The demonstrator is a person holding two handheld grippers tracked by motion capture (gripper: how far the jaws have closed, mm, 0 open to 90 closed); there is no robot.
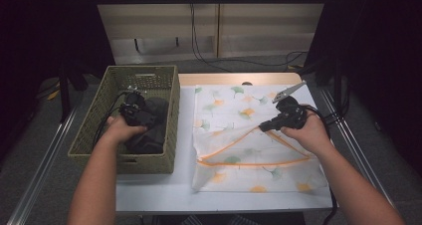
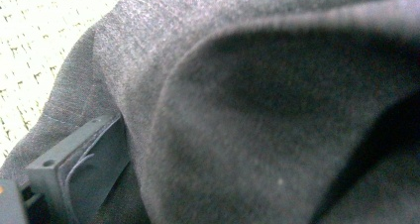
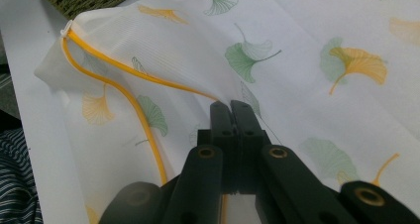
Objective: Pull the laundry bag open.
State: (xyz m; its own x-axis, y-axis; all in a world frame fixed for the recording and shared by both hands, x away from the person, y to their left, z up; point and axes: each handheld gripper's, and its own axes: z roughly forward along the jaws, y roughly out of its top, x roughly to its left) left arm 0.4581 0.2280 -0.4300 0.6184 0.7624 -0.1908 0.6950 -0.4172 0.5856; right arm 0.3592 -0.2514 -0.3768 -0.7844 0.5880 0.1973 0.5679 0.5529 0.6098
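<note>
Both views differ: right gripper [image 3: 232,107] pinches mesh bag [image 3: 297,85]; left gripper [image 1: 133,110] meets grey cloth [image 2: 247,110].

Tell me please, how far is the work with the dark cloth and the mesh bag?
Done: the right gripper, jaws shut, pinches the upper edge of the mesh bag and lifts its orange-trimmed mouth open. In hand: the left gripper is down on the dark garment in the basket; its grip cannot be seen. Left: probably carrying the garment into the bag.
</note>
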